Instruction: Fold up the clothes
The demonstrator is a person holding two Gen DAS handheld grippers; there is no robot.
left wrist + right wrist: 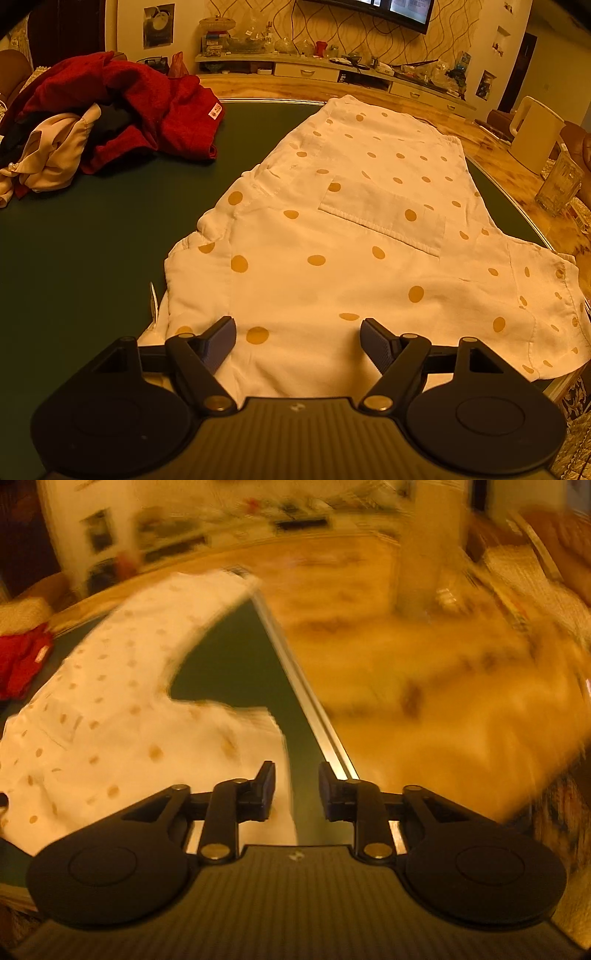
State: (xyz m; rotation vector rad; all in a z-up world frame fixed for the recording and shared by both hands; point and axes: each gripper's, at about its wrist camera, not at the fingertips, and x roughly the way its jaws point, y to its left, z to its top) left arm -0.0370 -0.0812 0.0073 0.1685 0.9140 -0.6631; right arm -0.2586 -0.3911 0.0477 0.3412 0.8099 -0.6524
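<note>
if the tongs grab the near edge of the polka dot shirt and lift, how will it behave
The polka dot shirt looks thin and lies flat with soft creases, so it would likely drape limply. It probably weighs little. On the smooth green table it may slide toward the open left tongs rather than stay put.

My right-wrist view is motion-blurred, smearing the dotted shirt [110,716] and the room beyond it, while in my left-wrist view the gripper body hides the shirt's near hem and the frame edge crops the red garment [155,107] left of it.
</note>
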